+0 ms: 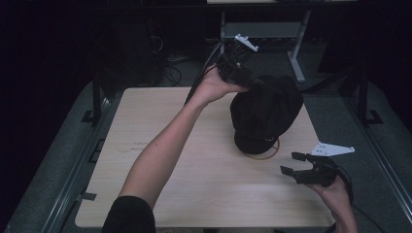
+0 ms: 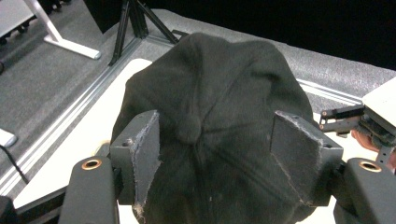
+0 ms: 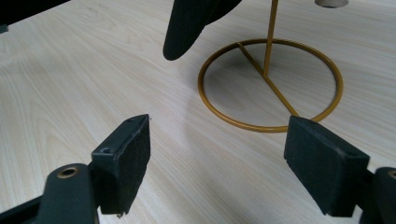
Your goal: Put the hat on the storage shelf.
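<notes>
- Cap (image 1: pixel 266 112) sits on a gold stand (image 3: pixel 269 84), directly ahead of the left tongs (image 1: pixel 241 74), spread apart around its crown, not pressing.
- Right tongs (image 1: pixel 293 163), also apart, wait near the stand's ring on the bench (image 1: pixel 145 145).

You are working in a lab-style recording bay, not a home. Your pale wood table (image 1: pixel 160 160) stands alone on grey carpet (image 2: pixel 42 74), hemmed by aluminium frame rails (image 1: pixel 65 187). Dark surroundings close in, cables (image 1: pixel 170 65) trail on the floor behind, and a white-legged workbench (image 1: pixel 272 29) stands beyond.
</notes>
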Demonstrator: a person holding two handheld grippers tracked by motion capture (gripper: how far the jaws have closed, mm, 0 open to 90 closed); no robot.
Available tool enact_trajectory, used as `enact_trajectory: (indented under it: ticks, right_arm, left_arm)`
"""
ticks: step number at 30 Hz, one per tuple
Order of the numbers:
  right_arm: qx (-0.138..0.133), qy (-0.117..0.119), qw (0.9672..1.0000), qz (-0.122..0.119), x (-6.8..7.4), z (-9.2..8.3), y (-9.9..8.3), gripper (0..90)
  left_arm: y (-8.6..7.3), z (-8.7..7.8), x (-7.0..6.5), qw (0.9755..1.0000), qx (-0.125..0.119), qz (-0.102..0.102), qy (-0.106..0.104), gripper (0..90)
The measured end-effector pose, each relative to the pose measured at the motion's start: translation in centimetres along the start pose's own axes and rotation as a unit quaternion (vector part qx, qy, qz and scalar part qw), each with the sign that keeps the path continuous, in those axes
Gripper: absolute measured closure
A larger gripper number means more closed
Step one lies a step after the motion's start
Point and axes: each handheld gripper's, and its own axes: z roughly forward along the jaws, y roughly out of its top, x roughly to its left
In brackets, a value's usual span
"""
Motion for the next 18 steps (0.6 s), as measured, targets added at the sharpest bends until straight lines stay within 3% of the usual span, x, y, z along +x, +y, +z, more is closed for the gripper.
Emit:
enact_trajectory:
  ticks: [16, 18]
  right_arm:
    - [0.002, 0.0, 1.0, 0.002, 0.0, 0.3, 0.1, 19.2]
    - [0.003, -0.001, 1.0, 0.002, 0.1, 0.3, 0.1, 18.4]
  left_arm:
    - [-2.7, -2.2, 0.2, 0.9999, 0.001, -0.006, 0.013, 31.3]
    - [-3.2, -2.4, 0.1, 0.9997, -0.006, -0.02, 0.013, 31.2]
